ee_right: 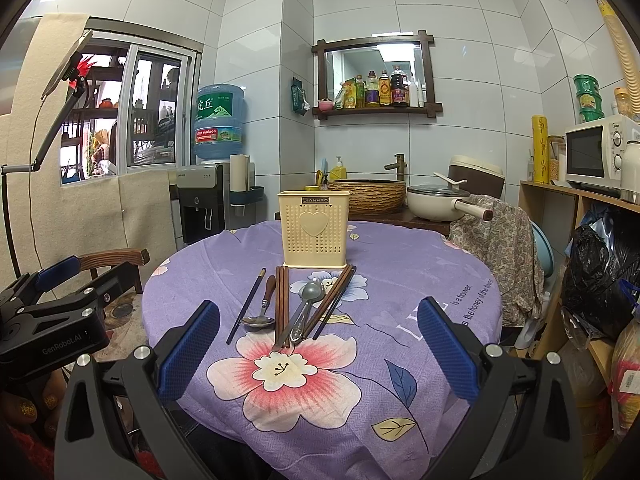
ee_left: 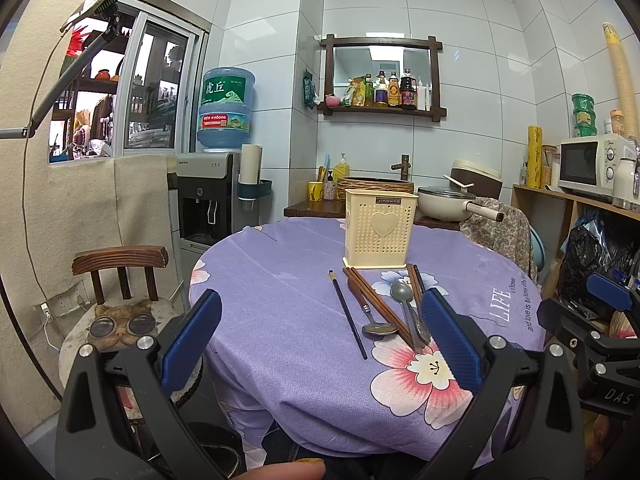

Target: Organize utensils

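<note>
Both tools are hovering wide open and empty at the near edge of the round tabletop (ee_right: 400, 288): left tool (ee_left: 320, 336), right tool (ee_right: 320, 340). The utensils are lying loose just in front of the cream perforated holder (ee_right: 314, 232): a black chopstick (ee_right: 245, 308), a wooden-handled spoon (ee_right: 262, 312), brown chopsticks (ee_right: 282, 304) and a metal spoon (ee_right: 308, 300) overlapping. They are probably light, rigid and slippery; gripping mid-shaft seems best.

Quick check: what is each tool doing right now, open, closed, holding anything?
Left tool: open, holding nothing, short of the utensils.
Right tool: open, holding nothing.
</note>
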